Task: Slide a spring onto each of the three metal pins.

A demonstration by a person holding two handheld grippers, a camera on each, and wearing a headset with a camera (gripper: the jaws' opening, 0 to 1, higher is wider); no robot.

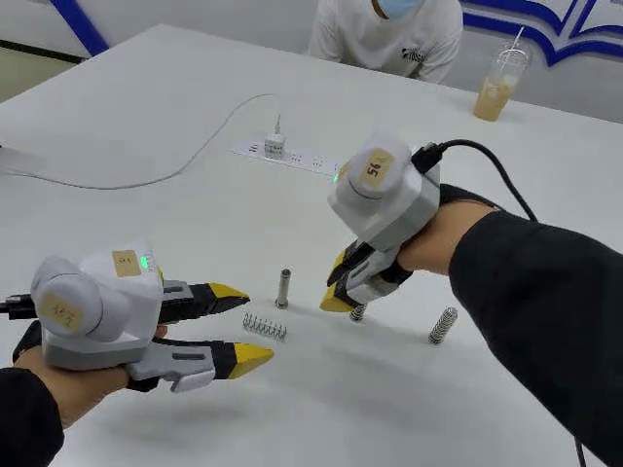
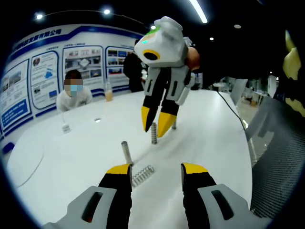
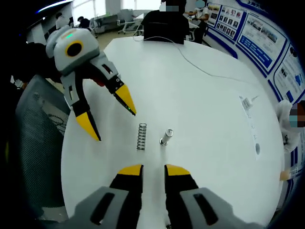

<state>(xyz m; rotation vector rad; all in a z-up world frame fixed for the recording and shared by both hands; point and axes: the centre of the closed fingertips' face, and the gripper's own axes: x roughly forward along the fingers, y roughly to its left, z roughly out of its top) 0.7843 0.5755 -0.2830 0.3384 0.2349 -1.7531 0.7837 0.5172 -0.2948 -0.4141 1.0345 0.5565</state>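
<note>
The left tool (image 2: 156, 170), lower left, gapes wide. Just off its yellow tips, 1 coiled wire spring (image 1: 263, 326) lies flat on the smooth white desk (image 1: 146, 117). At centre stands 1 bare cylindrical steel pin (image 1: 283, 288). The right tool (image 1: 338, 290), jaws narrowly parted, points at a spring-wrapped pin (image 1: 358, 312).

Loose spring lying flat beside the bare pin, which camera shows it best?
The right gripper view. There the spring lies whole on open table, nothing in front of it, coils distinct, just beside the pin. The left gripper view shows it foreshortened and at an angle. The head view shows it small.
</note>
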